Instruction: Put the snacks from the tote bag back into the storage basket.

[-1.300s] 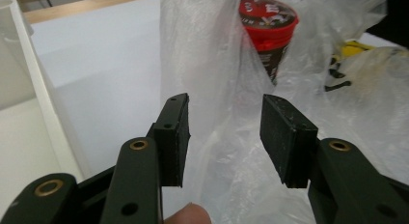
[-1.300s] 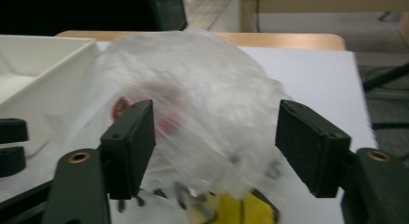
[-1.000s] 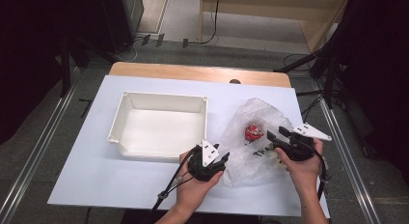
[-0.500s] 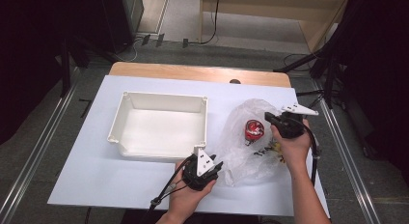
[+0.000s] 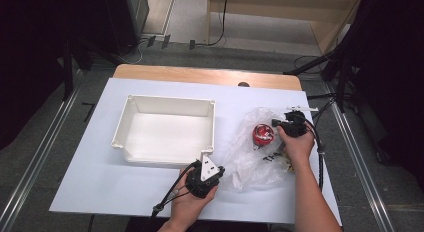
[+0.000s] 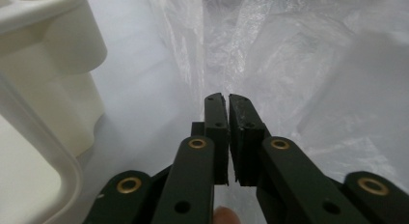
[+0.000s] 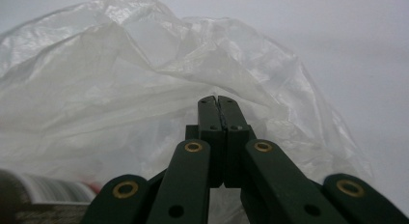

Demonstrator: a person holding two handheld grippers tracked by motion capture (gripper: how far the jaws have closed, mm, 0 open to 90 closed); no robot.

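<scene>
A crumpled clear plastic bag (image 5: 247,164) lies on the white table, right of a white bin (image 5: 170,99). Inside it sit a round red object (image 5: 261,133) and some small dark items (image 5: 272,157). My left gripper (image 5: 220,171) is at the bag's near left edge; its jaws have just been closing, and in the left gripper view the gripper (image 6: 226,96) pinches a fold of the bag (image 6: 289,64). My right gripper (image 5: 275,123) is at the bag's far right edge. In the right gripper view it (image 7: 218,97) is shut with the bag film (image 7: 120,79) gathered at its tips.
The bin has nothing in it, and its corner (image 6: 53,45) stands close on the left of my left gripper. A wooden strip (image 5: 200,74) runs along the table's far edge. Cables trail from both grippers. The table's right edge (image 5: 325,167) is close to my right forearm.
My right hand has moved away from me along the bag's right side to its far edge. My left hand has shifted slightly toward me. Both pairs of jaws have closed.
</scene>
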